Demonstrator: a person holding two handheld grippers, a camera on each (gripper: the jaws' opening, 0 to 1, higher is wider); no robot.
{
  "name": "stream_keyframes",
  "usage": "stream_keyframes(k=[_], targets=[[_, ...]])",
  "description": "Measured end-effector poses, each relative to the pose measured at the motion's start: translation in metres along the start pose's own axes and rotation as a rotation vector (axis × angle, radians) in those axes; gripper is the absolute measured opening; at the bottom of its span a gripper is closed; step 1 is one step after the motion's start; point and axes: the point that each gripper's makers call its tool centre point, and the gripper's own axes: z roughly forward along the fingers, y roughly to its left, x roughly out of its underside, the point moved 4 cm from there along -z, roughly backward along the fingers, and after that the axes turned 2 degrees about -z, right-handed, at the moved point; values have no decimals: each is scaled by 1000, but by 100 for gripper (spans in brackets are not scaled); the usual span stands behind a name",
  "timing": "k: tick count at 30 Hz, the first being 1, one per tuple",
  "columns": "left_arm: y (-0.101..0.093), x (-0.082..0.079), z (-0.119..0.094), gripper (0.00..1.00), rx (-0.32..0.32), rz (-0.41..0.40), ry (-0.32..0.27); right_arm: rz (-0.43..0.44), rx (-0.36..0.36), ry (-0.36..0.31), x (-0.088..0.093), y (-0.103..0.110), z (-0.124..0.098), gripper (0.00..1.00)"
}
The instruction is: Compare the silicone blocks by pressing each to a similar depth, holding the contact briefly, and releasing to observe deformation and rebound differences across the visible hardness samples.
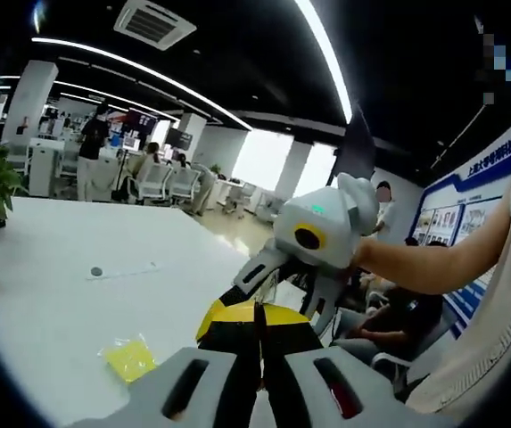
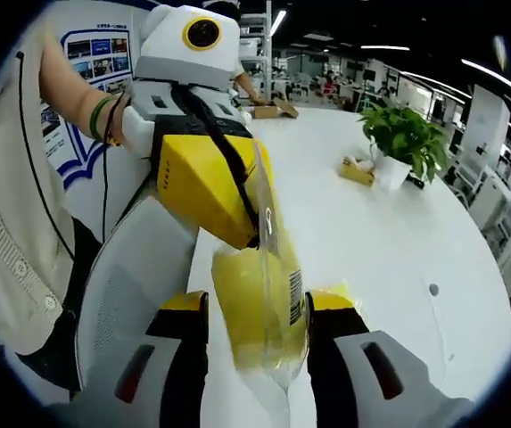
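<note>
One yellow silicone block (image 2: 255, 308) in clear barcoded bag (image 2: 277, 267), between both grippers.

In the right gripper view a bagged block (image 2: 259, 303) sits between the near fingers (image 2: 179, 343), over the surface (image 2: 371, 241) edge. A potted plant (image 2: 404, 143) stands farther back, right side.

The left gripper (image 1: 259, 357) rises from the bottom of the left gripper view, its yellow-and-black jaws pressed together. The right gripper (image 1: 282, 290) reaches in from the right, its fingertips near those jaws. A small yellow bag (image 1: 131, 358) lies on the white table (image 1: 59, 294).
</note>
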Motion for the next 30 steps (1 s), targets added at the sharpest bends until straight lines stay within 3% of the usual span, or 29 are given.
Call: stream_keyframes(k=[6,9,12,23,28,30], targets=[[1,6,15,0,0,-18,14,45,67,-32,17,-3,-16,52],[3,9,26,0,4,-41,18,73,156,-84,23,-10,-30,57],[5,13,39,0,0,-46,21,114,246,-193,27,-9,-50,60],[17,35,97,0,-1,-95,48,376,402,-297,102,23,-111,65],[28,49,131,0,-9,-128,52,417,487,-308,135,36,-131,56],[33,55,143,0,-18,-131,57,467,513,-333,143,39,-139,58]])
